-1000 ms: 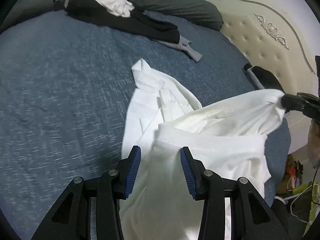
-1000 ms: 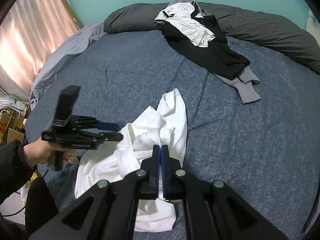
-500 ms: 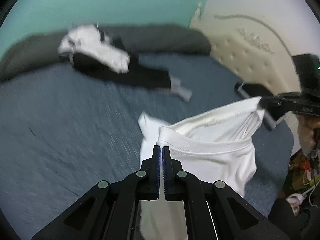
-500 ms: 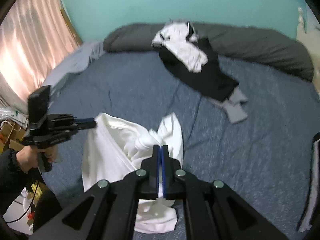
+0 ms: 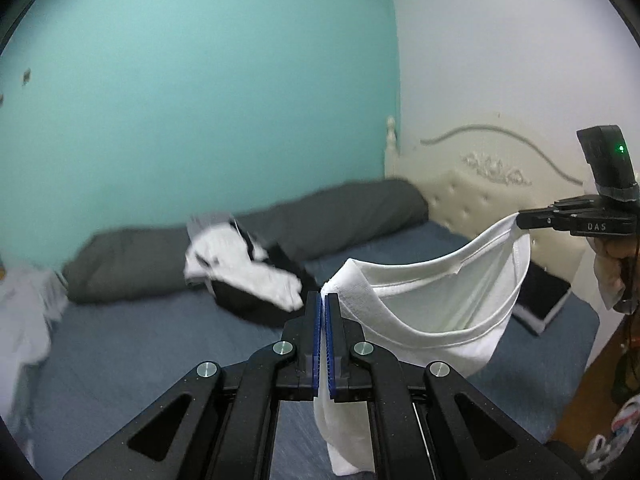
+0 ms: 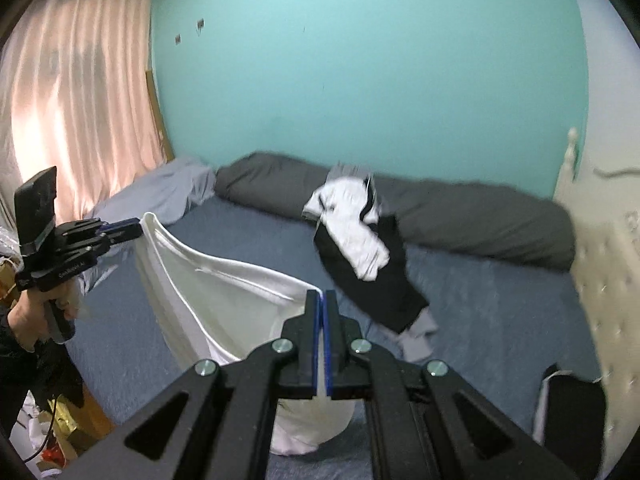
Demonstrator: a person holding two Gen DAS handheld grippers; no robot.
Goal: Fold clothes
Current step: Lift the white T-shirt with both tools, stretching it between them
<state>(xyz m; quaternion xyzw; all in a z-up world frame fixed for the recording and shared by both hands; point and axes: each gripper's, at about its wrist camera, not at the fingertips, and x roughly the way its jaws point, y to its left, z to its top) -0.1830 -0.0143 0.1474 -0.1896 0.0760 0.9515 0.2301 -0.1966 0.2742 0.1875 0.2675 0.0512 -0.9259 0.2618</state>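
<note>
Fabric of a white T-shirt point(image 5: 432, 312) hangs stretched in the air above the blue bedspread point(image 5: 152, 344), pinched at one end by the left gripper point(image 5: 322, 300) and at the other by the right gripper point(image 5: 520, 222), both clamped tight on its edge. Between them the garment sags open like a pouch. Behind it, a pile of black and white clothes point(image 6: 360, 248) lies against a dark grey bolster point(image 6: 480, 216).

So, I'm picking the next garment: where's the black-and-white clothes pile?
The clothes pile lies at the bed's far side against the grey bolster, beyond the held white shirt.
</note>
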